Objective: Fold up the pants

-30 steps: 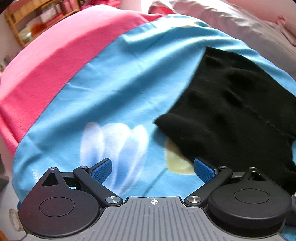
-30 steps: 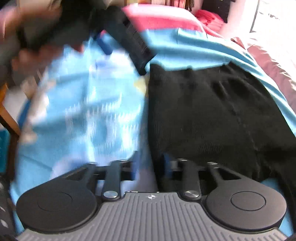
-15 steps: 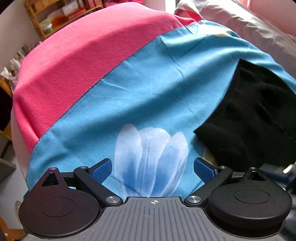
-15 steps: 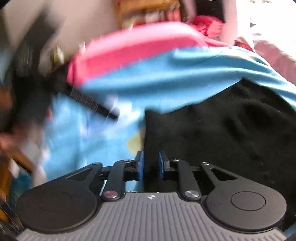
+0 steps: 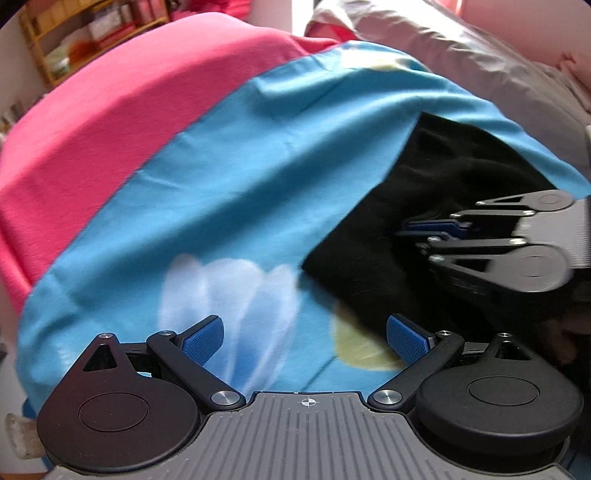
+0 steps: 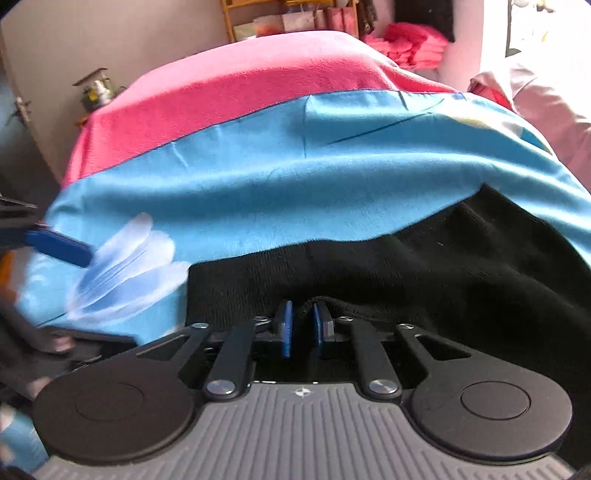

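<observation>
Black knit pants lie on a blue bedsheet with a white flower print; they also show in the right wrist view. My left gripper is open and empty, just above the sheet, left of the pants' near corner. My right gripper is shut on a fold of the pants' near edge. It shows from the side in the left wrist view, over the pants.
A pink blanket covers the far part of the bed. A grey-pink duvet lies at the back right. Wooden shelves stand beyond the bed. The left gripper's blue finger shows at the left edge.
My right gripper has swung over the pants' edge and closed on a fold of it. My left gripper has shifted slightly and stays open.
</observation>
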The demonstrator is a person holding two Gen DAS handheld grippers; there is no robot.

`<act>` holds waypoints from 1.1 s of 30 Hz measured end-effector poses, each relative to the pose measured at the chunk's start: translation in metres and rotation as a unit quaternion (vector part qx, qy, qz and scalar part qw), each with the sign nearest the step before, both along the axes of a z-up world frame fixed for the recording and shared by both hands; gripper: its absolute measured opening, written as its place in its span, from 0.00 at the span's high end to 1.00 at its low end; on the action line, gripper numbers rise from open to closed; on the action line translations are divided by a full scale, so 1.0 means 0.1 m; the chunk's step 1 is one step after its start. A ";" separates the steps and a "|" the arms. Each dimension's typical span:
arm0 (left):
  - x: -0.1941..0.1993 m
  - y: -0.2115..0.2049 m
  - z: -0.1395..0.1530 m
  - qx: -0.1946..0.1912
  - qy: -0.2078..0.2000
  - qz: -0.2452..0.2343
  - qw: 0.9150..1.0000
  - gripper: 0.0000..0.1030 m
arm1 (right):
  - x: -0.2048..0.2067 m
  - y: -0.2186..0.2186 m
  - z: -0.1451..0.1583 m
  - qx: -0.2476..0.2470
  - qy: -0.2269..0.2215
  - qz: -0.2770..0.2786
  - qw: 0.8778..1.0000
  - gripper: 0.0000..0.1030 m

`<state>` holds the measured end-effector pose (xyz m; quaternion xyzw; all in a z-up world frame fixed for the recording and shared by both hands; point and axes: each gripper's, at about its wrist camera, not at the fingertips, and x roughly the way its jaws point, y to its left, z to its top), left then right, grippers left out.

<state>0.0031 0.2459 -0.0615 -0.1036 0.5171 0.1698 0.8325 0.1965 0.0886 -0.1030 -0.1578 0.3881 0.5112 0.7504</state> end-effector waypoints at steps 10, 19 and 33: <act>0.36 -0.16 -0.42 -0.002 0.040 -0.030 0.999 0.00 | 0.32 0.16 -0.18 0.012 -0.035 -0.105 0.994 0.55; 0.31 -0.12 -0.47 0.018 0.027 -0.048 0.998 0.00 | 0.62 -0.02 0.10 -0.029 -0.069 -0.122 0.990 0.57; 0.31 -0.14 -0.48 0.022 0.027 -0.054 0.998 0.00 | 0.53 -0.48 -0.01 -0.006 -0.061 -0.256 0.965 0.36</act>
